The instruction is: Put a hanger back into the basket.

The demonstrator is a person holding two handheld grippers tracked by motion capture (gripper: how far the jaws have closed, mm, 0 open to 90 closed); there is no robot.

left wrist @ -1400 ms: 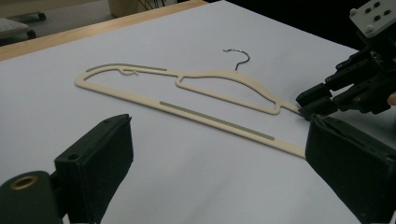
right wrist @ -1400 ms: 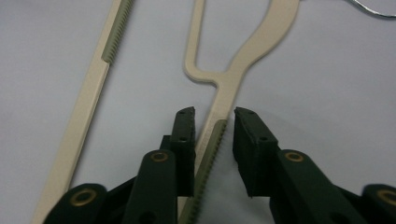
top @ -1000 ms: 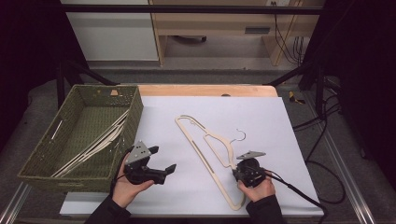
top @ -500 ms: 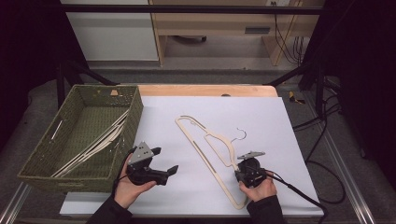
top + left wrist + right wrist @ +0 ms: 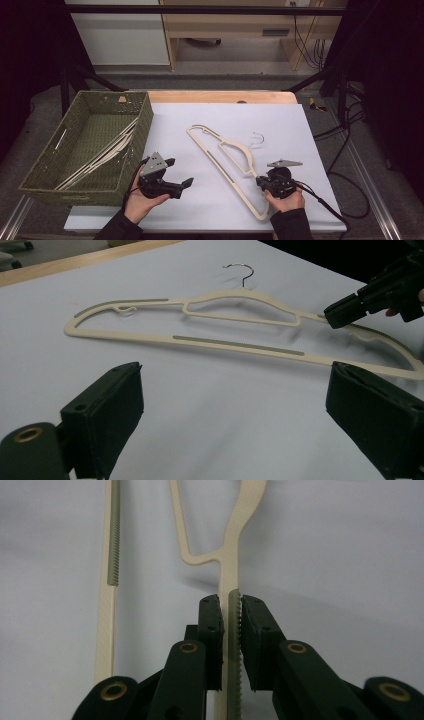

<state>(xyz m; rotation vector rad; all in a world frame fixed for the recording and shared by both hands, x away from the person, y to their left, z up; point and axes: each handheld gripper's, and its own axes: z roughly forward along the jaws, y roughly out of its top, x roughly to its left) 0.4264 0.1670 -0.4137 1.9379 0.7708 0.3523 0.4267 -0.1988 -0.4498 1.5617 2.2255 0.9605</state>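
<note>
The bench (image 5: 300,130), covered in white, is carrying a green woven basket (image 5: 45,172) on its left side, and that basket is already holding a few cream hangers (image 5: 107,150) leaning along its wall. One more cream hanger (image 5: 225,160) is lying flat near the middle of the bench, well apart from the basket, its wire hook (image 5: 257,137) pointing away from the person.

The right gripper (image 5: 261,182) is pinching the near shoulder of that hanger; in the right gripper view its pads (image 5: 210,630) are sitting tight on either side of the ribbed grey strip (image 5: 234,650), having just been closing. The left gripper (image 5: 177,172) is waiting between basket and hanger with its jaws spread wide and nothing between them.

So the pick-up looks to be in hand. Next, I reckon, the hanger needs lifting clear and carrying leftward into the basket.

I am not making out any brand, label or writing.
</note>
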